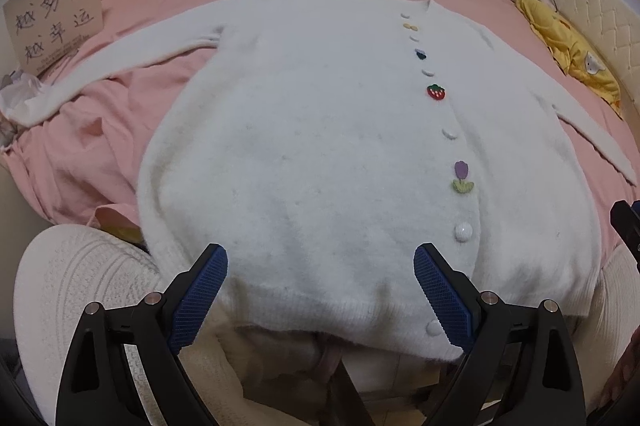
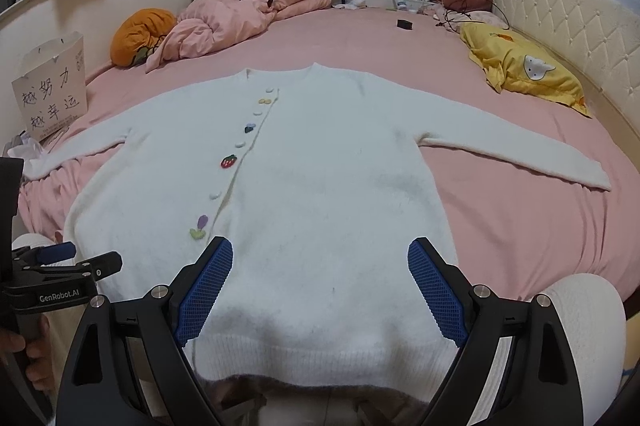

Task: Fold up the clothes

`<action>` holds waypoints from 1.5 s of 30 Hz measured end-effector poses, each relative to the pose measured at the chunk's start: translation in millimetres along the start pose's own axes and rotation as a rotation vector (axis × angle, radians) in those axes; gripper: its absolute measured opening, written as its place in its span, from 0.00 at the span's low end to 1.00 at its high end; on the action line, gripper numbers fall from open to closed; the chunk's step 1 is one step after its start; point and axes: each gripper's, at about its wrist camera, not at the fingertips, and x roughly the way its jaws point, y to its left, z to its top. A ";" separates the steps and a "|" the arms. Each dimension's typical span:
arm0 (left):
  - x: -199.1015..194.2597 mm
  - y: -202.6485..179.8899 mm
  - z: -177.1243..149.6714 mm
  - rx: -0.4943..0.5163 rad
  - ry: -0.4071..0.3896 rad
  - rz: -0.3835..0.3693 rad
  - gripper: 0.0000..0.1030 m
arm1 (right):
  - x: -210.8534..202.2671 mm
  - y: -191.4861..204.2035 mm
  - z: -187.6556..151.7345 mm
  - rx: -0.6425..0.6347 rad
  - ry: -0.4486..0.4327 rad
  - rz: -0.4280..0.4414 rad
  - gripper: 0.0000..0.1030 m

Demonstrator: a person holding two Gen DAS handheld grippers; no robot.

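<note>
On pink bed (image 2: 500,218), white cardigan (image 1: 320,146) flat, hem between left tool (image 1: 320,278) and right tool (image 2: 320,274), both wide apart, empty

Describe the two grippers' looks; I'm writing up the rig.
Both match: black angular finger arms with silver pivot screws and blue cross-hatched pads. The left gripper carries white "GenRobot.AI" lettering on its black body. The right gripper shows no cables.

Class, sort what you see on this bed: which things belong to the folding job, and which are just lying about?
Belongs to the job:
white cardigan, spread flat
left gripper, open
right gripper, open

Just lying about:
yellow pillow
orange cushion
pink duvet
paper bag
</note>
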 end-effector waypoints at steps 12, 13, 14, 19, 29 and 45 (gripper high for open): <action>12.9 12.9 8.7 -0.030 0.089 -0.123 0.92 | 21.1 -12.5 4.5 0.053 0.104 0.065 0.87; 12.8 22.8 15.0 -0.036 0.117 -0.168 0.92 | 25.6 -19.4 7.3 0.077 0.141 0.092 0.87; 10.3 35.3 22.7 -0.037 0.135 -0.197 0.92 | 29.2 -31.4 11.6 0.115 0.177 0.117 0.87; -0.4 102.4 54.3 0.002 0.236 -0.219 0.92 | 53.6 -117.5 17.5 0.472 0.447 0.297 0.87; 67.2 103.8 21.7 0.052 0.562 -0.224 0.59 | 105.4 -147.6 -7.1 0.605 0.758 0.321 0.87; 38.7 110.7 7.4 0.062 0.576 -0.062 0.23 | 81.0 -127.5 10.5 0.466 0.609 0.165 0.87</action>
